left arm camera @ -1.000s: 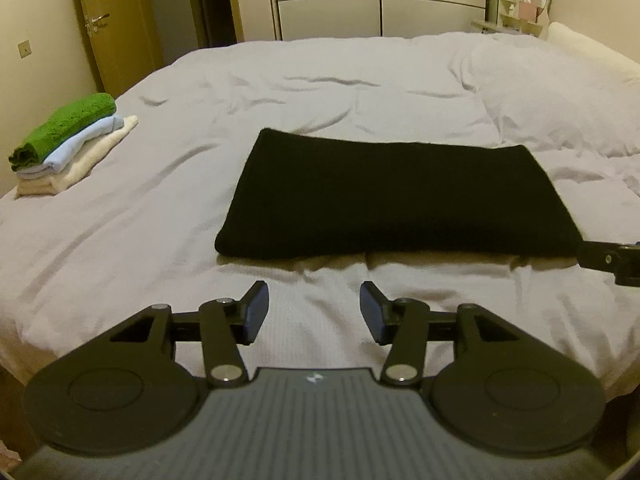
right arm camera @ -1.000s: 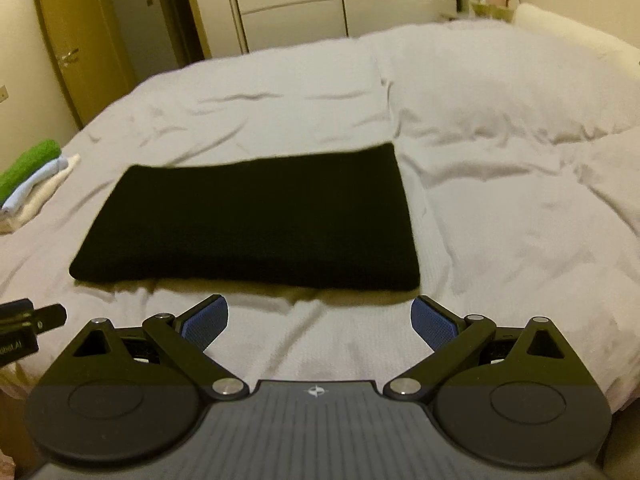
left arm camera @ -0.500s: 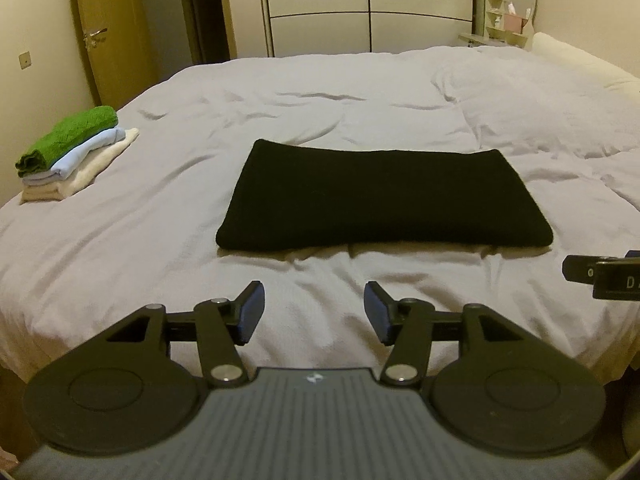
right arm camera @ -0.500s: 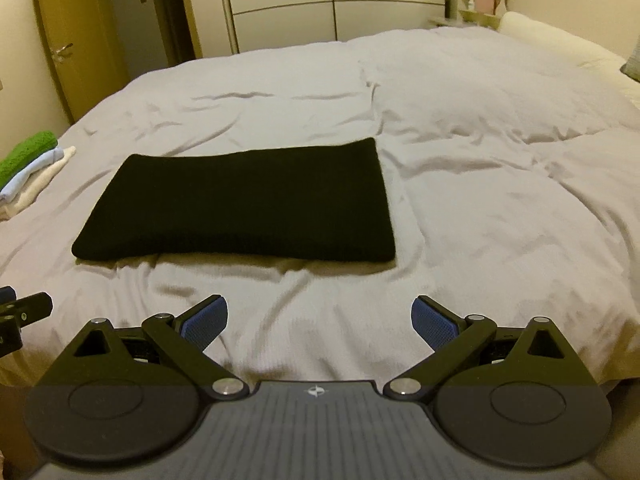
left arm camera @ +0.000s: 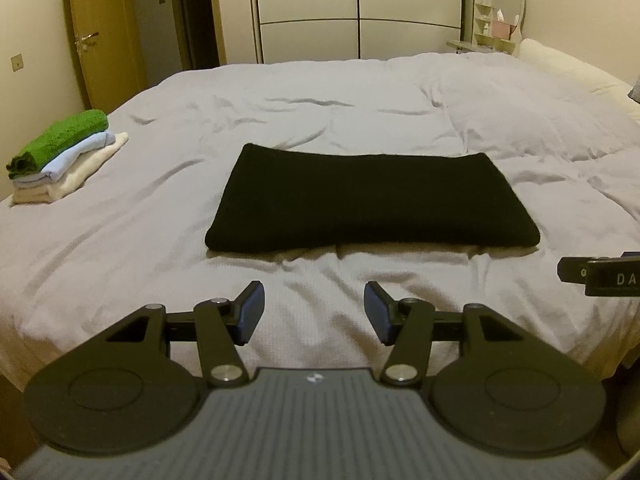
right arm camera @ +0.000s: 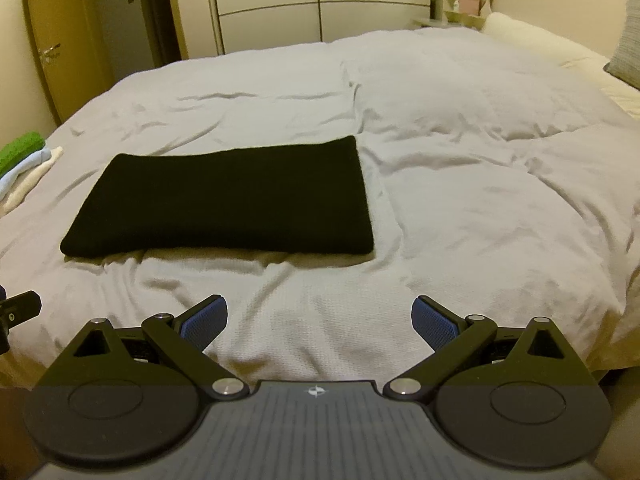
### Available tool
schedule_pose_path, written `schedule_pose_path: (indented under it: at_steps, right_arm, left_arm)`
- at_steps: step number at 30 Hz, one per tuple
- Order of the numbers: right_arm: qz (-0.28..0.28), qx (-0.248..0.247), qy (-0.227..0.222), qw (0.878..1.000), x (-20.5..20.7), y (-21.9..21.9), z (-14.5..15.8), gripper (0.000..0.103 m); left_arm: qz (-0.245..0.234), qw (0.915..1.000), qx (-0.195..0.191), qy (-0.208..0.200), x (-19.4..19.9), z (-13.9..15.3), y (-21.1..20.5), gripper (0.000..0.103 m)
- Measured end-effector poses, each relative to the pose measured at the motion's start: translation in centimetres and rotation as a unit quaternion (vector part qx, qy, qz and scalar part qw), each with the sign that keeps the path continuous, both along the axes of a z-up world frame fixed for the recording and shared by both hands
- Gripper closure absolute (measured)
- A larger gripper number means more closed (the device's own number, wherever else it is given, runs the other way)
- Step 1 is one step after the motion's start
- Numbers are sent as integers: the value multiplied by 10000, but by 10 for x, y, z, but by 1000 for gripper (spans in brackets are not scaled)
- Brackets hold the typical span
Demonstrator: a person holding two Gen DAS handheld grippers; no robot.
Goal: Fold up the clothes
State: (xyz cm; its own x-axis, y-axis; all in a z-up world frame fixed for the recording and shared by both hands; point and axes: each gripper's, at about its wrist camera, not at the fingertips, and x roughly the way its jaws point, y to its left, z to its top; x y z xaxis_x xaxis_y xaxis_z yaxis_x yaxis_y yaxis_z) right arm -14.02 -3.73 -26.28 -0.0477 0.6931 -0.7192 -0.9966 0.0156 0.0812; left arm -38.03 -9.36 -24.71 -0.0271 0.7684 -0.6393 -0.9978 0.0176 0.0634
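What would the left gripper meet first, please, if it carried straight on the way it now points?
Most likely the bare bed cover, just short of the near edge of the folded black cloth. The left gripper points downward at the bed with open, empty jaws; depth is hard to judge, so it might reach the cloth's edge instead.

In the right wrist view the stack of folded towels at the bed's left edge is cut by the frame, so only its right ends show. The left hand-held gripper appears there as a dark tip at the frame's left edge, its jaws out of sight. In the left wrist view the right hand-held gripper is likewise cropped at the right edge; white lettering on it reads only "DA" before the cut. Small items on the far shelf beside the oval mirror are too small to name. The bed's near edge lies hidden behind each gripper's body.
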Motion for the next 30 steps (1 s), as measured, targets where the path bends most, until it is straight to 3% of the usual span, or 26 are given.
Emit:
schedule_pose_path:
  at_steps: [25,27,30]
  right_arm:
    - [-30,-990,-85,9951,-6,76,-66,2]
    - [-48,-954,236,9951,-1,82,-72,2]
    - [-273,-615,1766,9820,28,83,-81,2]
  left_arm:
    - [109,9961,-859,-185,-22,-61,73,51]
    - [101,9958,-889,-198,-24,-65,80,51]
    - [78,9956,-905,-210,-27,-68,89,51]
